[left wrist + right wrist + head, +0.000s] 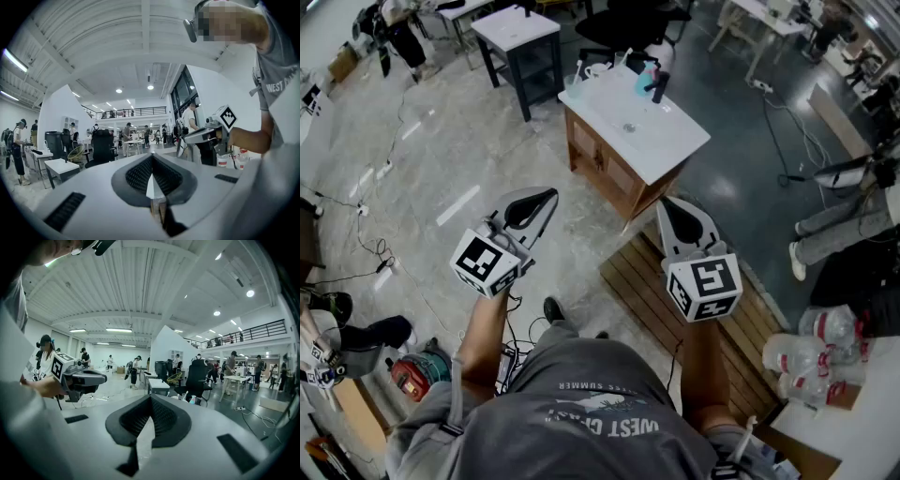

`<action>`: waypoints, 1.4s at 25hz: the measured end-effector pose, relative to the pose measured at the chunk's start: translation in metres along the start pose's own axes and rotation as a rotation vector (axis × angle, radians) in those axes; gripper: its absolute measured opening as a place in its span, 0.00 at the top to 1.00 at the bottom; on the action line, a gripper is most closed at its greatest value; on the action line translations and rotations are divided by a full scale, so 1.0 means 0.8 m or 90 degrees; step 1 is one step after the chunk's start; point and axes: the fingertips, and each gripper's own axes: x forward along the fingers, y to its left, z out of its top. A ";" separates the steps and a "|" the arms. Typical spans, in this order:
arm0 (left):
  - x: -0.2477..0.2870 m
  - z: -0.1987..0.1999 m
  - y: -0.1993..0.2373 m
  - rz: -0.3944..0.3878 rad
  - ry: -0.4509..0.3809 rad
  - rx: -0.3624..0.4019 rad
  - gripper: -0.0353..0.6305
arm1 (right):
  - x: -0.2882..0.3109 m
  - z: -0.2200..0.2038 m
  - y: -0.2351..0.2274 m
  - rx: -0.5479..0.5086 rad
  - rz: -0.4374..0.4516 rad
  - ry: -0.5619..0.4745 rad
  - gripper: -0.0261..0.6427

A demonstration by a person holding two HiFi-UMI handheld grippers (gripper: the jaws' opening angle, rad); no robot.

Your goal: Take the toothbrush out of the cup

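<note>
I judge the step in hand to be the approach, since nothing is reached yet. To do it well, I would close in on the bench (670,141) and part one pair of jaws only once near. I would then take the toothbrush by its handle from above and lift straight, so the cup does not tip.

The left hand-held gripper (547,195) and the right hand-held gripper (667,202) both have their jaws pressed together with nothing in them. A small pale-blue thing, likely the cup (644,80), stands at the bench's far end, well apart from both and ahead of them. The toothbrush itself is too small to pick out.
</note>
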 end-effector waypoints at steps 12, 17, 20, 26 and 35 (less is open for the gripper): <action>-0.026 -0.017 0.090 -0.013 0.001 -0.005 0.95 | 0.079 0.015 0.026 0.008 -0.027 0.011 0.95; -0.043 -0.017 0.137 -0.018 -0.008 -0.003 0.95 | 0.116 0.028 0.042 0.019 -0.037 0.010 0.95; -0.058 -0.021 0.163 -0.020 -0.014 -0.003 0.95 | 0.136 0.035 0.055 0.029 -0.039 0.003 0.94; -0.080 -0.029 0.200 -0.013 -0.015 -0.013 0.95 | 0.167 0.040 0.065 0.041 -0.057 0.001 0.94; -0.085 -0.054 0.235 0.002 0.000 -0.030 0.95 | 0.216 0.035 0.052 0.044 -0.055 0.008 0.94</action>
